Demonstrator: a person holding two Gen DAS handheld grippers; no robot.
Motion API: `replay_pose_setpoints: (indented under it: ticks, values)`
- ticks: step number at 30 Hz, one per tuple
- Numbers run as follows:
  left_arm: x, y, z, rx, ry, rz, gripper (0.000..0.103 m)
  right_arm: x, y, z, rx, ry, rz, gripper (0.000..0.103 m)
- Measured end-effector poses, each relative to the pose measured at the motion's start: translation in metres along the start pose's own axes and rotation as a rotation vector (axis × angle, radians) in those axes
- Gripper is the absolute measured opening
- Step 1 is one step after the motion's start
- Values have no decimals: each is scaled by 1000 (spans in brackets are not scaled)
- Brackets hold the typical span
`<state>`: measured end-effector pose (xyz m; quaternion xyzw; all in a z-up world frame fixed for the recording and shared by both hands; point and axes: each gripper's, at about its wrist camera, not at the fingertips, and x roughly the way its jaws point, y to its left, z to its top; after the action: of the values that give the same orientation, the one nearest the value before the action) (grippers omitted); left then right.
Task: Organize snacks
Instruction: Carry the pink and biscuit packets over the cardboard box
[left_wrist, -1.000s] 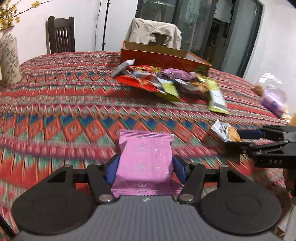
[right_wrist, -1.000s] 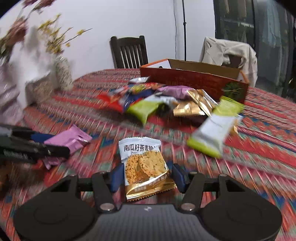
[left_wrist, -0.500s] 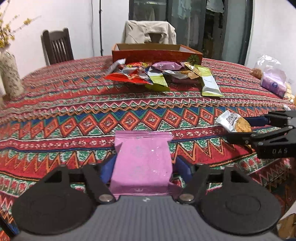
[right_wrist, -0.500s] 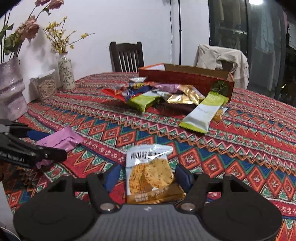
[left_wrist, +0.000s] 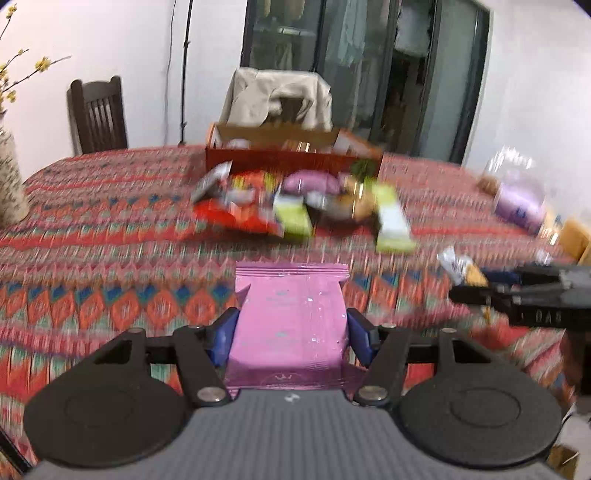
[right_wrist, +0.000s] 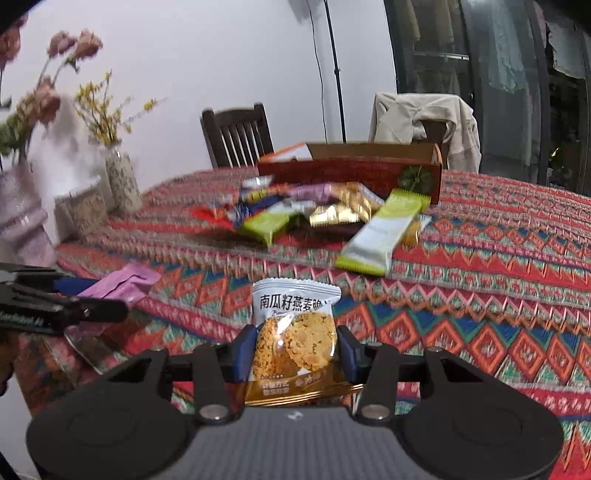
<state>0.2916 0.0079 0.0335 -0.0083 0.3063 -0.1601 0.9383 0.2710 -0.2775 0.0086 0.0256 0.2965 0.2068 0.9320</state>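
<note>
1. The tabletop (left_wrist: 110, 229) is covered by a cloth of red, orange, blue and green zigzags; it fills the lower half of both views, blurred in much of the left wrist view.
2. Two chairs stand at the far edge: a dark wooden chair (right_wrist: 238, 134); and a second chair (left_wrist: 280, 99) draped with a beige jacket, directly behind the box.
3. An open red cardboard box (right_wrist: 351, 171) sits on the far part of the tabletop, its top open; a few wrappers show inside it in the left wrist view.
4. A pile of snack packets (right_wrist: 306, 214) lies just in front of the box, touching its front wall; a long green-and-white bar (right_wrist: 380, 234) lies at the pile's right end.
5. Vases with flowers (right_wrist: 122, 181) stand at the left edge; a clear bag with a purple item (left_wrist: 521, 203) rests at the right edge.
6. The left gripper (left_wrist: 291, 332) pinches a pink packet (left_wrist: 290, 325) between its blue pads, held upright above the near tabletop.
7. The right gripper (right_wrist: 295, 350) pinches a cookie packet (right_wrist: 295, 339), white on top and gold below, held above the near tabletop; each gripper shows at the side of the other's view.
</note>
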Motion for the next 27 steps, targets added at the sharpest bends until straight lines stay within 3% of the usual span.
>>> replay_pose_setpoints:
  ticks: [7,13,17,20,27]
  values:
    - [33,20,94,59,-130,-12,63,-2,-26,70,-4,-99,64,45]
    - [111,42,191,48,-132,-17,63,49,-61,165,8,-120,101,46]
    - [182,47,239,36,-88,45,63,120,-94,230,126,-79,157,46]
    - [232,57,261,0,-48,58,63,189,-116,268,184,-13,144,46]
    - [317,78,261,-27,46,95,63,344,-149,314,259,128,24,47]
